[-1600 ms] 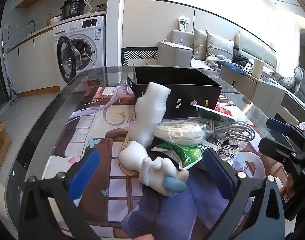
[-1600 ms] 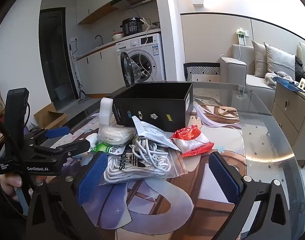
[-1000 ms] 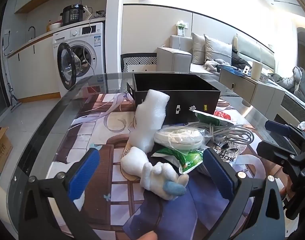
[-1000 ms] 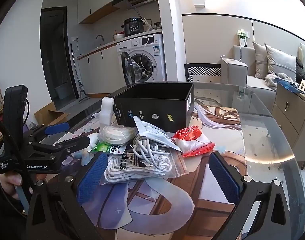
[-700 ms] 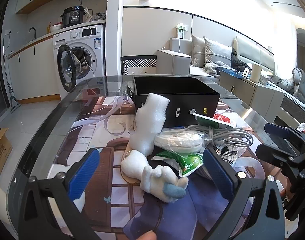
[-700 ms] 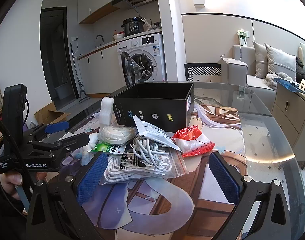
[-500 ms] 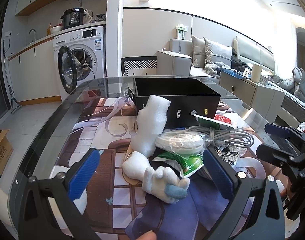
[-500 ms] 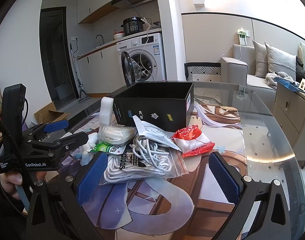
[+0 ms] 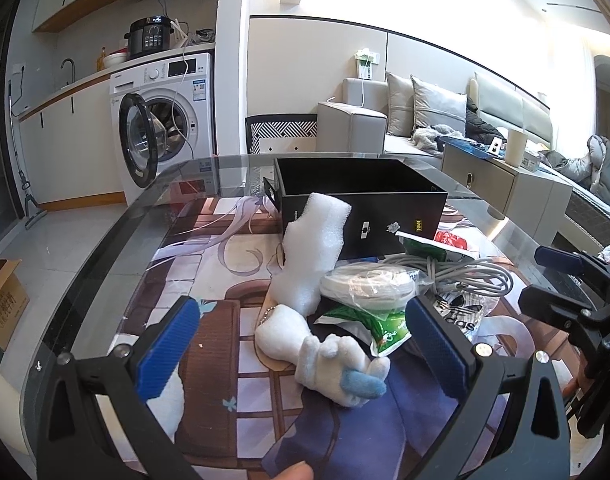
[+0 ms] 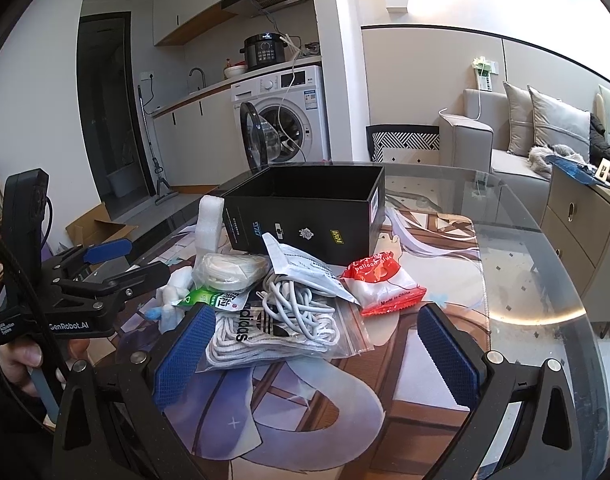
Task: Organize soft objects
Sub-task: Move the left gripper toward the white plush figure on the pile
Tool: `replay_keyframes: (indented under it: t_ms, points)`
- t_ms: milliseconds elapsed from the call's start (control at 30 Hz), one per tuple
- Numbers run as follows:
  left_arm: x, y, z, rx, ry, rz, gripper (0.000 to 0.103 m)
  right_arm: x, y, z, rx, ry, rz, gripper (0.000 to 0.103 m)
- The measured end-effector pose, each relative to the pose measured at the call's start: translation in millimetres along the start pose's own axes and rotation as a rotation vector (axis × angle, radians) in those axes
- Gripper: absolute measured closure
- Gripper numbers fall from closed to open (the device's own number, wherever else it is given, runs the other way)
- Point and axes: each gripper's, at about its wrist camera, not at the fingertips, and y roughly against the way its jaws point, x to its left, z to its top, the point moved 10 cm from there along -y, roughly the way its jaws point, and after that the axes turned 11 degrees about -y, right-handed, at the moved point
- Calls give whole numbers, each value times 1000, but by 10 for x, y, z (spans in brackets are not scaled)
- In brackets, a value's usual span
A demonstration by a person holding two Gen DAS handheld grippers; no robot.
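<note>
A pile of soft things lies in front of an open black box (image 9: 357,196) (image 10: 309,216). It holds a white plush toy (image 9: 325,356) with a blue tip, a white foam piece (image 9: 313,248) (image 10: 209,220), a green packet (image 9: 369,320), a bagged white coil (image 9: 365,284) (image 10: 229,268), a grey cable bundle (image 10: 293,304) on a clear adidas bag (image 10: 281,340), and a red balloon packet (image 10: 381,288). My left gripper (image 9: 301,344) is open, just short of the plush toy. My right gripper (image 10: 317,348) is open, low before the adidas bag.
The round glass table (image 10: 545,280) carries a printed anime mat (image 9: 209,320). Behind stand a washing machine (image 9: 165,120) with its door open, a grey sofa (image 9: 405,120) and a low cabinet (image 10: 581,220). A cardboard box (image 9: 1,304) sits on the floor at left.
The left gripper has drifted slightly back and up, so the pile sits a little lower and farther in its view. The right gripper has barely moved. Both stay open.
</note>
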Motion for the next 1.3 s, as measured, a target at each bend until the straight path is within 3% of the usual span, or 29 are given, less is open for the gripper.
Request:
replay_keyframes:
  t_ms: [1300]
  points:
    - [124, -134, -144, 77, 47, -4, 0, -264, -17, 254, 19, 35, -104, 0]
